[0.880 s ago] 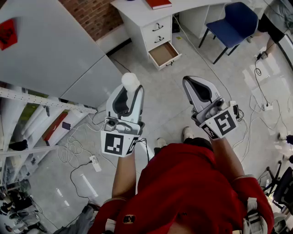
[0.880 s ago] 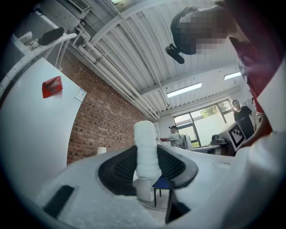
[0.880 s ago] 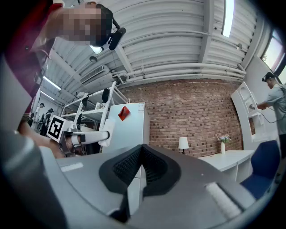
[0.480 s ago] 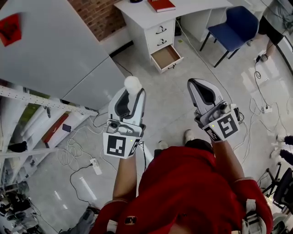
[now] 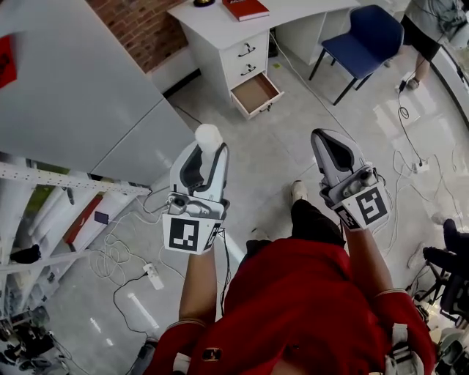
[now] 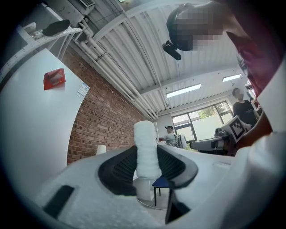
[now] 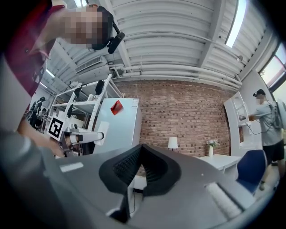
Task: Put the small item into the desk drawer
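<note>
My left gripper (image 5: 207, 146) is shut on a small white cylinder-shaped item (image 5: 208, 136), which sticks out past the jaw tips. In the left gripper view the white item (image 6: 145, 150) stands upright, pinched between the two dark pads. My right gripper (image 5: 327, 143) is shut with nothing in it; in the right gripper view its pads (image 7: 141, 166) meet. The white desk (image 5: 220, 28) stands far ahead by the brick wall. Its bottom drawer (image 5: 255, 93) is pulled open and looks bare inside. Both grippers are held high above the floor, well short of the desk.
A blue chair (image 5: 362, 35) stands right of the desk. A red book (image 5: 245, 8) lies on the desktop. A big white cabinet (image 5: 80, 95) and metal shelving (image 5: 44, 205) are on the left. Cables (image 5: 124, 256) trail over the floor; a person (image 5: 429, 22) stands at top right.
The view has shifted toward the desk; both grippers kept their grip states. The right gripper drifted slightly right and lower in the picture; the left still holds the white item.
</note>
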A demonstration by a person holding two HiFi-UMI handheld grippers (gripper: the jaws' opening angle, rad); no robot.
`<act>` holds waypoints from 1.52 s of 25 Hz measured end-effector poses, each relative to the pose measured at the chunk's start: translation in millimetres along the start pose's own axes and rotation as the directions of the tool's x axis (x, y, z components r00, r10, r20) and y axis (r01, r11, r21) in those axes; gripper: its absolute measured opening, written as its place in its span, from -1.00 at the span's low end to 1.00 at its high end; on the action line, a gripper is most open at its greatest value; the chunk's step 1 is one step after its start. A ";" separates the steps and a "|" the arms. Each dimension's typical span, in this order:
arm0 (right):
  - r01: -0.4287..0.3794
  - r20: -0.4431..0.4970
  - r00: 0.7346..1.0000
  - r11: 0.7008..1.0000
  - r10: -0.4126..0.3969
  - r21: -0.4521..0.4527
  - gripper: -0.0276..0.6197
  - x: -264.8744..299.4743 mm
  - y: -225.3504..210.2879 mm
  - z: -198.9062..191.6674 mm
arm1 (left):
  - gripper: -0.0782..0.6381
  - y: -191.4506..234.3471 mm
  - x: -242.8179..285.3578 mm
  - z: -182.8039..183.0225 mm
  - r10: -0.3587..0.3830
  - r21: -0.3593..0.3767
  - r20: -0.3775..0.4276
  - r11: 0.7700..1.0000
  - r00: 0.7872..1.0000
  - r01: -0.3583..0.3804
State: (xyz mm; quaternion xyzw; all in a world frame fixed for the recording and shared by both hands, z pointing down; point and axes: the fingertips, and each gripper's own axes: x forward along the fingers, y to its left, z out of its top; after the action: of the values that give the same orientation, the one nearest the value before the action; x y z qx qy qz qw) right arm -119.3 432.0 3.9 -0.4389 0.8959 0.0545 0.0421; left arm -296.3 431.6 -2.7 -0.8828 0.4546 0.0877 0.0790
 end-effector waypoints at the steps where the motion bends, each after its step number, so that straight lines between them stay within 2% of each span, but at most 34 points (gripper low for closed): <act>1: 0.002 -0.001 1.000 1.000 -0.002 -0.001 -0.88 1.6 -5.5 -1.8 | -0.38 0.5 5.4 -1.7 -0.001 0.002 0.000 1.000 1.000 0.001; 9: -0.056 0.045 0.997 0.998 0.055 0.012 -0.88 38.6 -78.8 -22.8 | -0.38 6.0 80.4 -30.2 0.028 0.034 -0.026 0.999 0.999 -0.027; 15: -0.101 0.025 0.994 0.994 0.103 -0.046 -0.88 83.9 -185.6 -46.2 | -0.38 13.7 183.0 -68.3 0.079 0.044 -0.060 0.996 0.995 -0.076; 21: -0.182 0.016 0.983 0.983 0.183 -0.012 -0.88 124.0 -295.3 -69.1 | -0.38 12.3 293.2 -108.3 0.130 0.066 -0.104 0.990 0.986 -0.124; 25: -0.228 0.020 0.973 0.974 0.228 0.010 -0.88 151.3 -352.6 -76.6 | -0.38 17.1 348.7 -133.3 0.170 0.061 -0.142 0.985 0.975 -0.163; 31: -0.270 0.004 0.963 0.962 0.270 0.028 -0.88 188.9 -405.3 -98.8 | -0.38 26.2 399.7 -169.6 0.203 0.049 -0.202 0.979 0.958 -0.197; 38: -0.278 -0.020 0.960 0.960 0.279 0.037 -0.88 221.5 -423.9 -121.1 | -0.38 49.8 430.2 -194.7 0.206 0.053 -0.231 0.978 0.951 -0.199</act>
State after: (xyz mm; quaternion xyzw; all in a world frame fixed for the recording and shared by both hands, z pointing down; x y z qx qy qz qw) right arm 77.3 -15.6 70.9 -0.3085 0.9499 0.0394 0.0303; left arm -75.0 20.9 86.0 -0.8344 0.5502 -0.0164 0.0279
